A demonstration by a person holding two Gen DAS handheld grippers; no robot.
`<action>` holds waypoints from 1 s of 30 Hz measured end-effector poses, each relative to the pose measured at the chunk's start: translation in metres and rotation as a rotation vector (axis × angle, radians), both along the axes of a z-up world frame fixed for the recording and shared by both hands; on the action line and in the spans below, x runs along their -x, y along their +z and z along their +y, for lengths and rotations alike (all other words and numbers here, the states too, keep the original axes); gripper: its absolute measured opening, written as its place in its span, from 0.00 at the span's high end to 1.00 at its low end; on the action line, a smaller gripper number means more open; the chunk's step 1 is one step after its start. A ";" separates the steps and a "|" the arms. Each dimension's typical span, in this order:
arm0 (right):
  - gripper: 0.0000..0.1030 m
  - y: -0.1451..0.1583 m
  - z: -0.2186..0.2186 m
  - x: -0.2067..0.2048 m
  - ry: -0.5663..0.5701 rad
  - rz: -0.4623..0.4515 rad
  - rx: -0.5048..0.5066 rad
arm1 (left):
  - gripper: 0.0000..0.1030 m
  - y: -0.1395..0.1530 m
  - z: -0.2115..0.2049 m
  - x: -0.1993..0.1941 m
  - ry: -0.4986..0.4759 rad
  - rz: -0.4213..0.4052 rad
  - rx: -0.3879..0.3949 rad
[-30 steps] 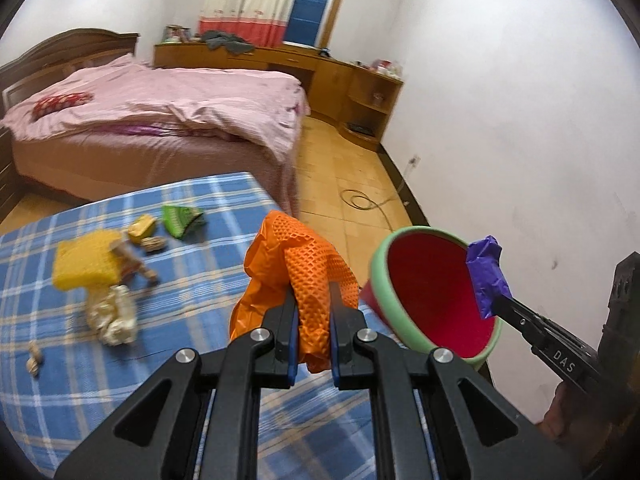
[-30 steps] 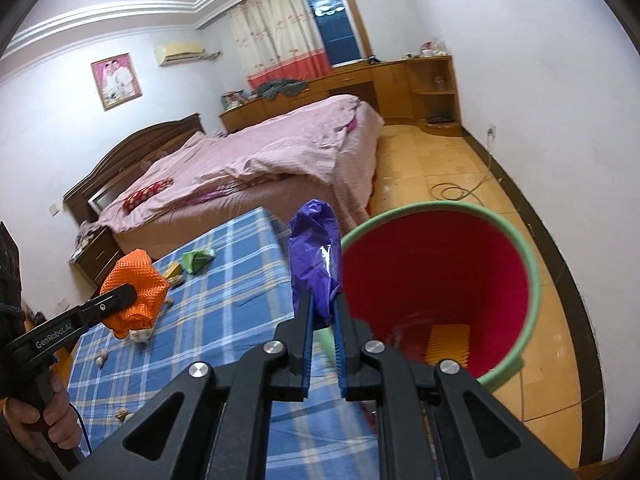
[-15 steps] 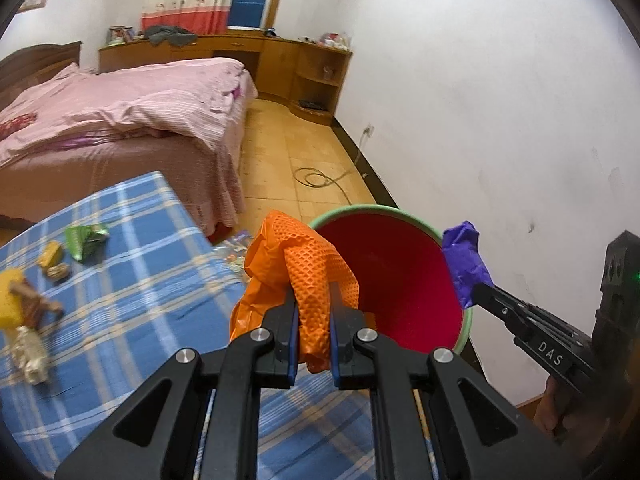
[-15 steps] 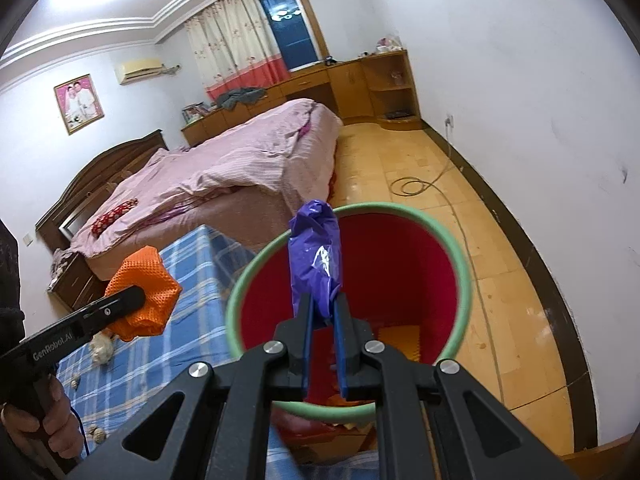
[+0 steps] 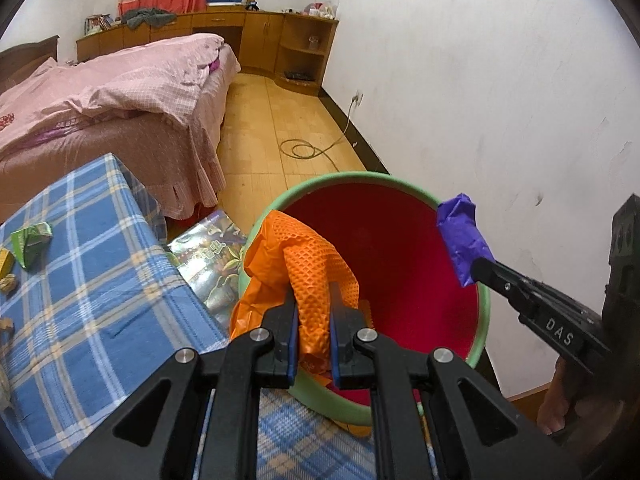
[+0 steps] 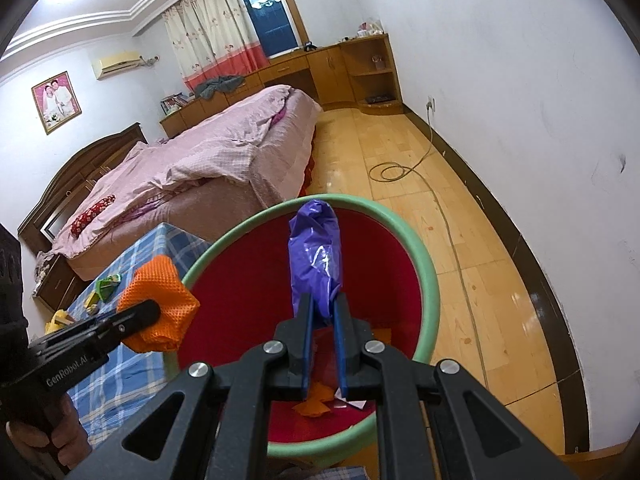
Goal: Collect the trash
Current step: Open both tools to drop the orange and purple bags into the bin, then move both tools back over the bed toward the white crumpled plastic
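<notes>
Both grippers have swung away from the counter (image 5: 92, 292) since a second ago, so that the red bin (image 5: 484, 320) with its green rim, which then sat off to one side of us, now fills the space right under our fingertips. Our left gripper (image 5: 312, 312) is clamped on the orange mesh glove (image 5: 316, 264), which hangs over the bin's near-left rim, partly above the opening. Our right gripper (image 6: 322, 312) is closed on the purple wrapper (image 6: 316, 256), held squarely over the red interior. We judge this pair of pieces as good as delivered: what is left for them is only to let go, and the glove may want a little more reach inward first, since some of it droops outside the rim. At the bottom of the bin the right wrist view shows orange scraps (image 6: 314, 400) and a pale piece, so some trash is already collected. More remains: on the blue checked cloth, toward the counter's far-left edge, lie a green wrapper (image 5: 32, 240), a yellow packet (image 5: 5, 262) and smaller bits. We would put the task somewhere past its start but not near its end.
</notes>
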State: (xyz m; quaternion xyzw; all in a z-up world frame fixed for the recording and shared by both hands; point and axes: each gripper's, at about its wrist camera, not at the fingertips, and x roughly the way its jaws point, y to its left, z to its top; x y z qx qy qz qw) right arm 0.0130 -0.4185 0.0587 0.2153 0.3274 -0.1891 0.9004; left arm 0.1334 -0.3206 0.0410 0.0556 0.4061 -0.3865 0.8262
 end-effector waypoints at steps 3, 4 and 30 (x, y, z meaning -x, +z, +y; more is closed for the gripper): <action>0.88 -0.004 -0.004 -0.004 -0.004 0.006 -0.004 | 0.89 -0.003 -0.004 -0.002 -0.011 0.011 -0.002; 0.87 -0.005 -0.007 -0.006 -0.006 0.008 -0.006 | 0.89 -0.004 -0.005 -0.003 -0.013 0.013 -0.001; 0.47 0.013 0.011 0.001 0.017 -0.031 -0.024 | 0.63 0.014 0.030 0.004 0.045 0.026 0.012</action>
